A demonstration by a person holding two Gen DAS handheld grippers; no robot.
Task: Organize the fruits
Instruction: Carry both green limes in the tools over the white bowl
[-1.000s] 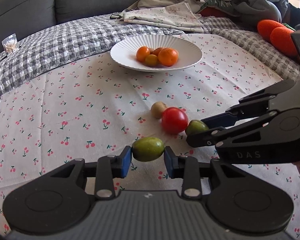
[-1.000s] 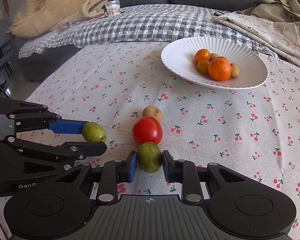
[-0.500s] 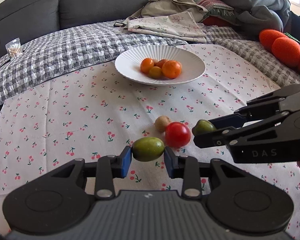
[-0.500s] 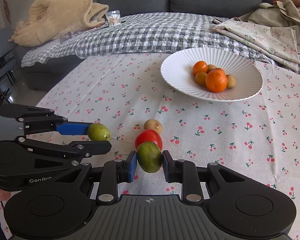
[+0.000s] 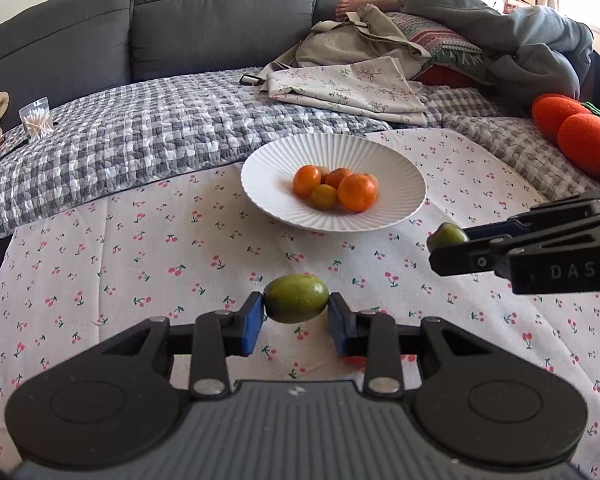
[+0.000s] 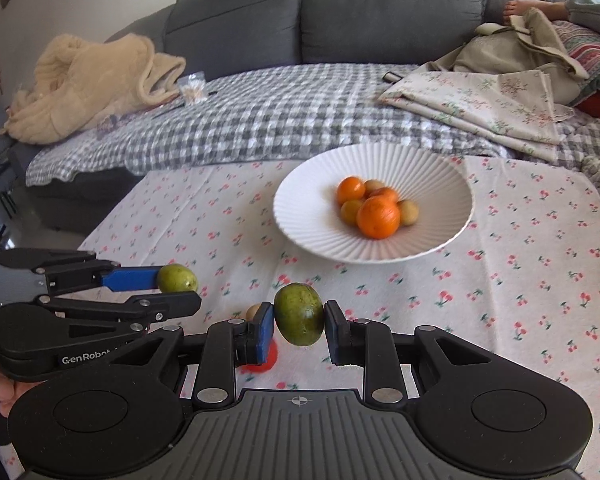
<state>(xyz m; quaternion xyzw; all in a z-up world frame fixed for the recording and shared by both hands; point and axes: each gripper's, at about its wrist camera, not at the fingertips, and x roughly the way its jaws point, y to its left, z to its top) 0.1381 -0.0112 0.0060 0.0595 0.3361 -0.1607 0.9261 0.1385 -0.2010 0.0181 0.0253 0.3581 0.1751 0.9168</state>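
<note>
Fruits: each gripper's fingers pinch one green fruit above the cherry-print cloth. The left gripper (image 5: pixel 296 316), marked "GenRobot", holds a green fruit (image 5: pixel 296 298); the right gripper (image 6: pixel 299 330), marked "DAS", holds a second green fruit (image 6: pixel 299 314). The white ribbed bowl (image 6: pixel 316 216) contains oranges (image 6: pixel 378 216) and small yellowish fruits.

Between both grippers and the plate (image 5: pixel 396 168) lies a bare strip of cloth (image 5: pixel 140 248), open to a straight pass. The plate's left half is bare; oranges (image 6: pixel 378 216) and small fruit crowd its middle and right. The right gripper (image 6: pixel 299 326), clamped on a green fruit (image 6: pixel 299 314), hangs near the left gripper (image 5: pixel 296 314), which grips another (image 5: pixel 296 298); each flanks the other's sideways path. Under the right gripper, a tomato (image 6: pixel 266 360) and a brown fruit (image 6: pixel 253 312) block a straight descent.
</note>
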